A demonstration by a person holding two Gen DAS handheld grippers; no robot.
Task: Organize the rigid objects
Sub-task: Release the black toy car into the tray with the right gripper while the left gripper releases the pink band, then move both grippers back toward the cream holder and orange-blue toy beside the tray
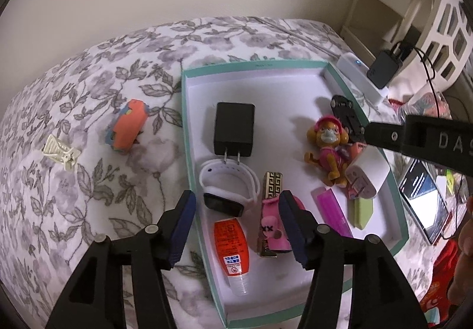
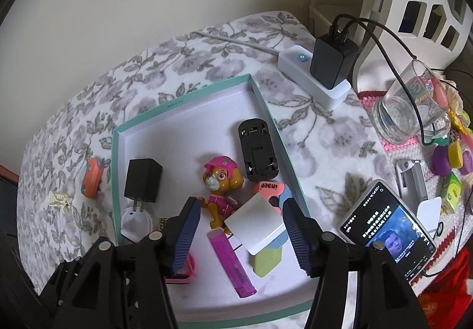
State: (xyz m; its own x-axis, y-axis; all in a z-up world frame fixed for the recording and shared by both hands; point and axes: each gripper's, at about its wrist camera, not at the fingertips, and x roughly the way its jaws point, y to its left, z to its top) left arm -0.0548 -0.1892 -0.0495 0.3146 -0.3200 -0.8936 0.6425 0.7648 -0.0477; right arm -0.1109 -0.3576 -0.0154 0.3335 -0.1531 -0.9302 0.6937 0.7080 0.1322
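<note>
A teal-rimmed white box (image 1: 189, 133) (image 2: 116, 133) lies on a floral bedspread. In it are a black charger (image 1: 234, 128) (image 2: 142, 181), a white watch (image 1: 226, 187), an orange bottle (image 1: 232, 252), a pink and gold case (image 1: 271, 225), a toy dog (image 1: 326, 148) (image 2: 220, 184), a white charger (image 1: 366, 173) (image 2: 255, 224), a pink lighter (image 2: 232, 265) and an upturned black toy car (image 2: 257, 150). An orange toy car (image 1: 127, 126) (image 2: 92, 176) and a cream clip (image 1: 60, 153) (image 2: 60, 198) lie left of the box. My left gripper (image 1: 236, 228) is open above the box's near end. My right gripper (image 2: 241, 237) is open above the white charger.
A white power strip (image 2: 313, 77) with a black adapter (image 2: 334, 61) sits behind the box. A phone (image 2: 387, 228), a glass cup (image 2: 408, 104) and small toys lie to the right. A white lattice basket (image 2: 428, 3) stands at the far right.
</note>
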